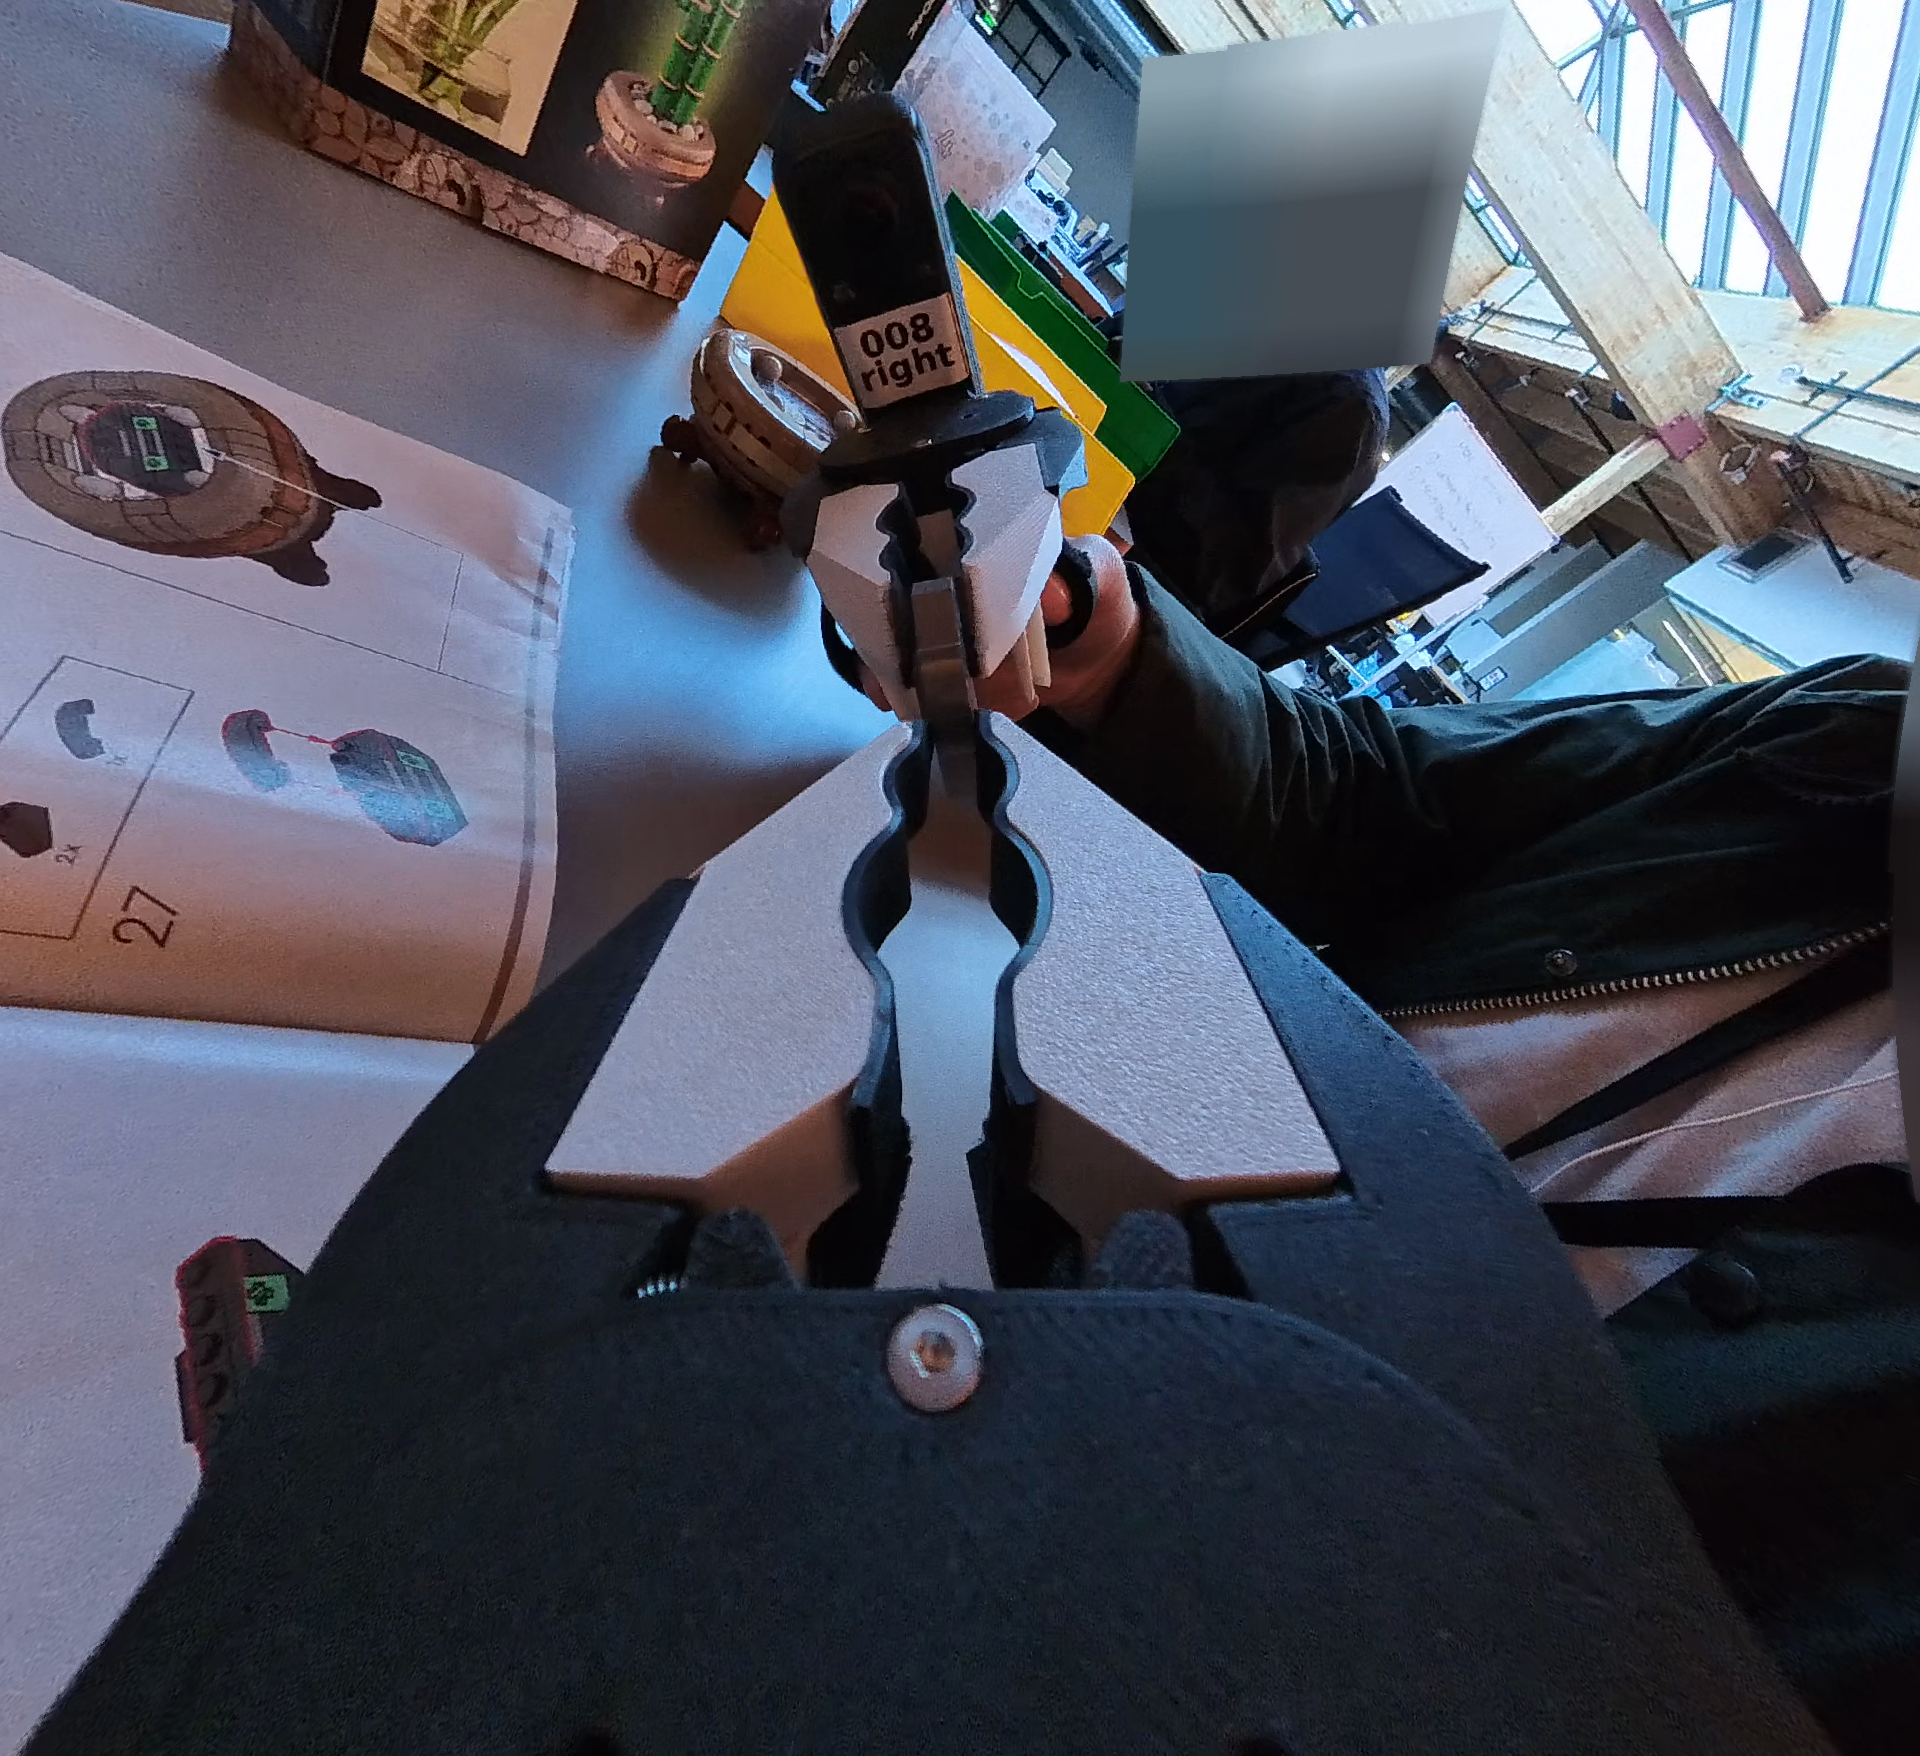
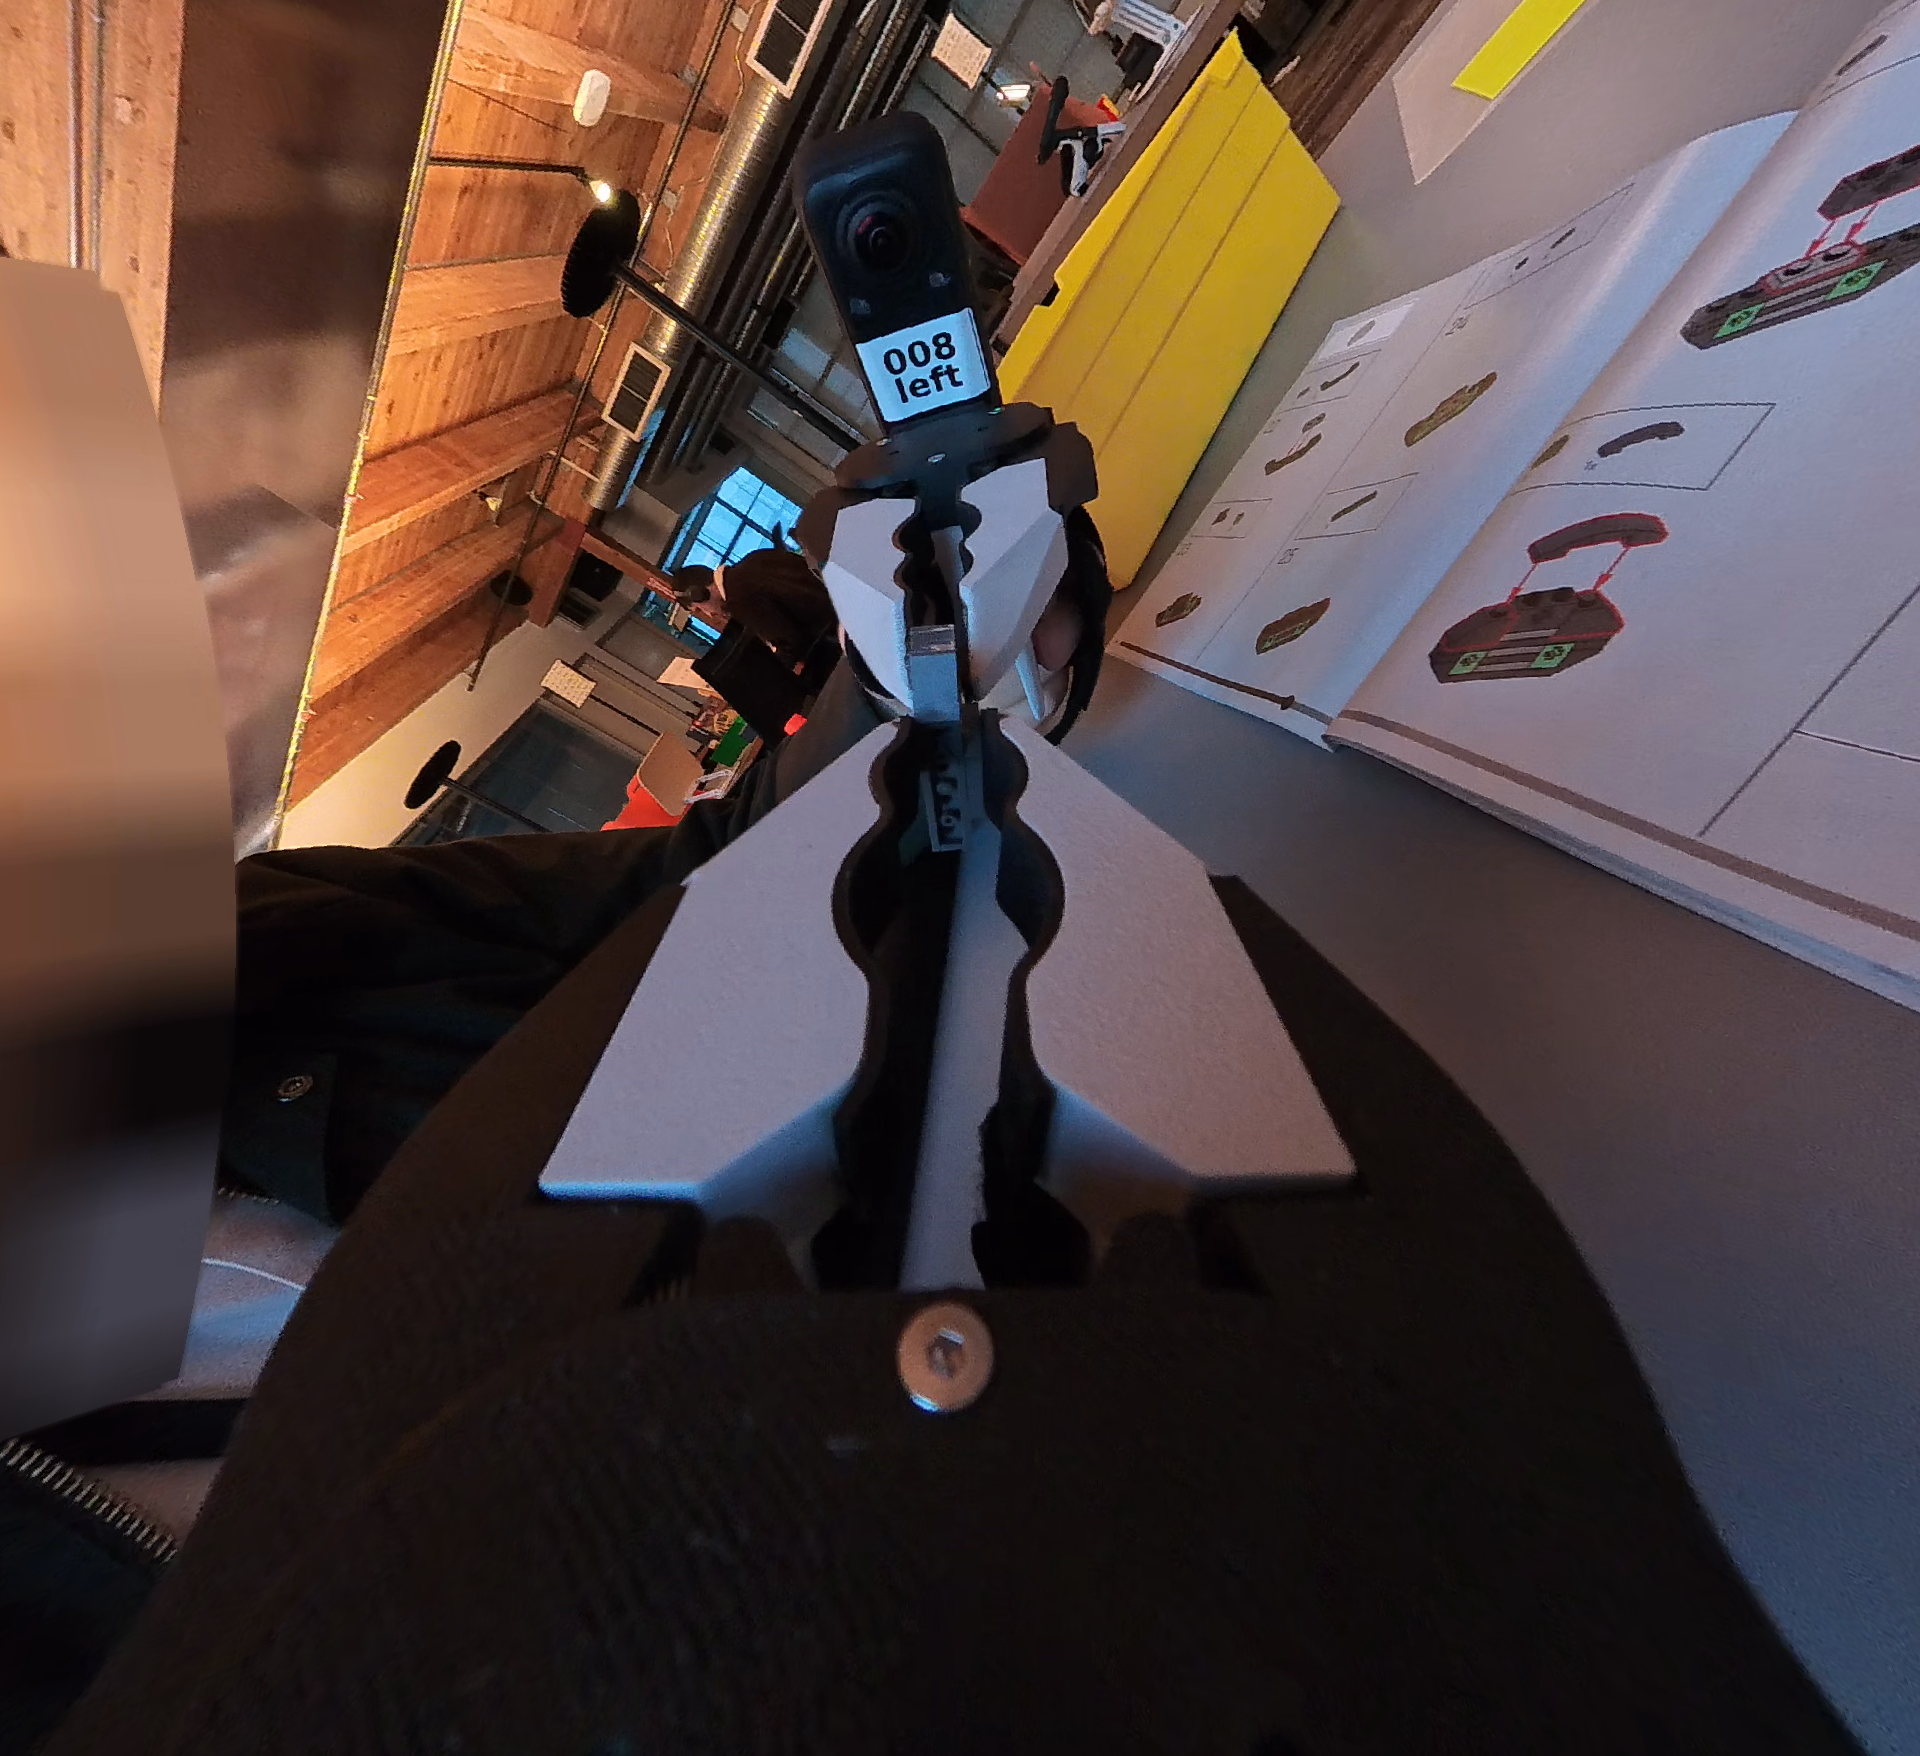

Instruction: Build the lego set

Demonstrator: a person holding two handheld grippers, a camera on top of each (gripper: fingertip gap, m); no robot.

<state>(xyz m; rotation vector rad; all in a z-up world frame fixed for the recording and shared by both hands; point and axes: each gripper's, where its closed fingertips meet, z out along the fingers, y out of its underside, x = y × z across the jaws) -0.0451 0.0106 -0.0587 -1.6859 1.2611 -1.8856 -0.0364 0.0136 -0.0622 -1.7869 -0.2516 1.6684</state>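
The instruction booklet [image 1: 260, 667] runs off the left edge, the lego box [image 1: 520, 23] is cropped at the top, and a mosaic patch hides the person's head.

Each wrist camera looked along its own fingers, tilted, facing the other closely; both shared the instruction booklet [image 1: 260, 667].

Left tool [image 1: 951, 750] and right tool [image 1: 928, 600] point tip to tip above the worktop [image 1: 582, 418], a small lego piece [image 1: 940, 657] between them, touching both. In the left wrist view: open instruction booklet [image 1: 270, 667] lies on the worktop left of the tools. Set box [image 1: 520, 13] stands behind the booklet. Round lego base [image 1: 764, 423] sits on the worktop just behind the right tool. Flat bins [image 1: 1049, 356] beyond it.
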